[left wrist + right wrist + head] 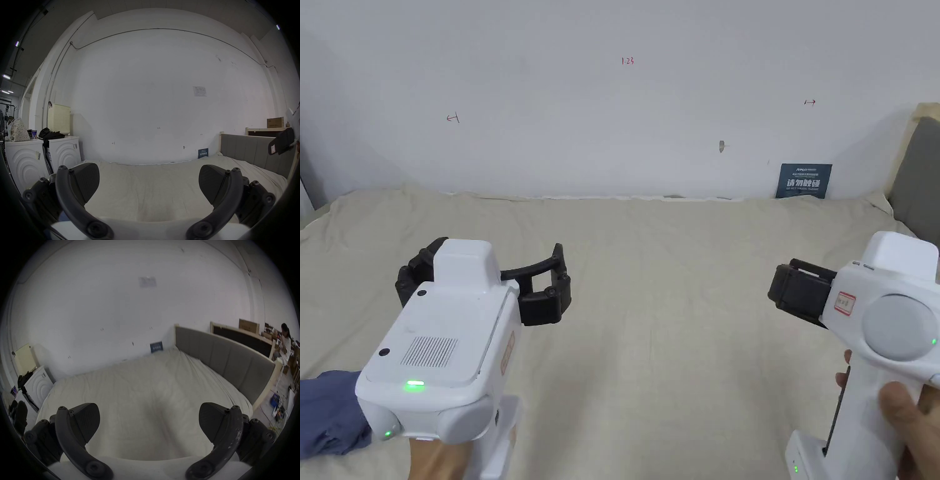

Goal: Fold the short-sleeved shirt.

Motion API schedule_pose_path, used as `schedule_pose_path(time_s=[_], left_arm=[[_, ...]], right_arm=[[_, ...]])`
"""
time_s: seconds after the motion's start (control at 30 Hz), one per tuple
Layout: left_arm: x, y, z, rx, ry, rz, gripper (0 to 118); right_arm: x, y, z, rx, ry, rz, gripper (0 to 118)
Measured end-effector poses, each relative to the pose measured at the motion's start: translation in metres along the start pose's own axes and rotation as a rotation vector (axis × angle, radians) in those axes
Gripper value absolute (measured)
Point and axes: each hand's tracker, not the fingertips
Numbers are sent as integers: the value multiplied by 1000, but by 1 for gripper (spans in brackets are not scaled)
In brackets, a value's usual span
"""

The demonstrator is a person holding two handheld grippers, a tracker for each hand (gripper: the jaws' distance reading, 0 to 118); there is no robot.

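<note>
Far left, near edge of the head view: crumpled blue fabric garment (330, 412), presumably the short-sleeved shirt, bunched on the beige bedsheet (675, 300). It runs off frame, so long axis can't be told. Not spread, not folded; task looks unstarted.

Left white hand-held gripper with black jaws (487, 284) hovers above the sheet just right of and beyond the shirt. Jaws spread wide, nothing between them; its own view confirms this (148, 183), with bare sheet between the pads. Shirt lies to its near left, behind the jaw tips, which point toward the far wall (612, 125).

Centre of the bed carries nothing to fold.

Right white hand-held gripper (800, 294) is well apart from the shirt, across the bed. Its own view (149, 423) shows jaws released wide, gripping nothing, grey padded headboard (227, 356) beyond.

Judgement: left gripper is clearly nearer, so it should pull back and swing left to reach the shirt, then drag it to centre.
</note>
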Motion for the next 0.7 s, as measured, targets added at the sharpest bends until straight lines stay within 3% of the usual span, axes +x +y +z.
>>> schedule_pose_path(time_s=[0.7], left_arm=[[-7, 1, 1, 5, 14, 14, 118]], right_arm=[[-6, -1, 7, 91, 41, 68, 118]])
